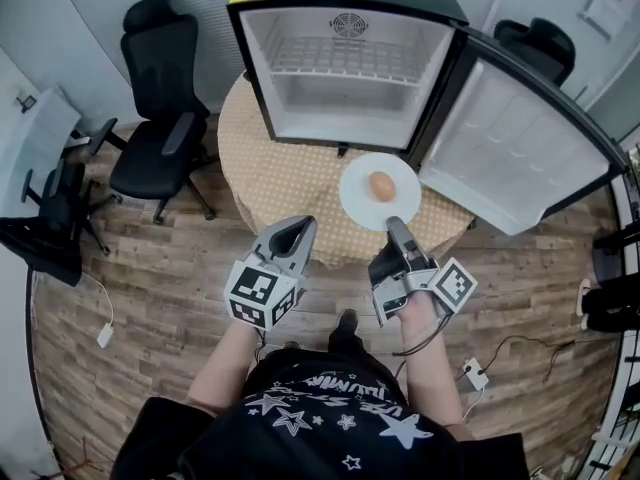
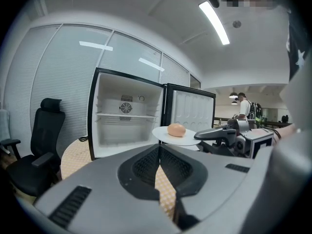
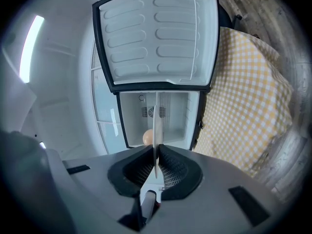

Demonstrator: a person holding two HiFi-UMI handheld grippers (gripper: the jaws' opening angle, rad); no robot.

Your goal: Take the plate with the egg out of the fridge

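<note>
A white plate (image 1: 355, 194) with a brown egg (image 1: 381, 185) on it hangs over the round checked table (image 1: 265, 173), just in front of the open, empty fridge (image 1: 345, 78). My right gripper (image 1: 395, 224) is shut on the plate's near rim. In the right gripper view the plate (image 3: 157, 126) shows edge-on between the pads, with the egg (image 3: 147, 137) beside it. My left gripper (image 1: 300, 230) is shut and holds nothing, to the left of the plate and apart from it. From the left gripper view the plate (image 2: 163, 133), the egg (image 2: 176, 129) and the right gripper (image 2: 214, 134) are visible.
The fridge door (image 1: 520, 153) stands wide open to the right. Black office chairs (image 1: 160, 148) stand left of the table, and another chair (image 1: 535, 43) is behind the door. A power strip (image 1: 475, 373) and cables lie on the wood floor. A person (image 2: 243, 108) stands far off.
</note>
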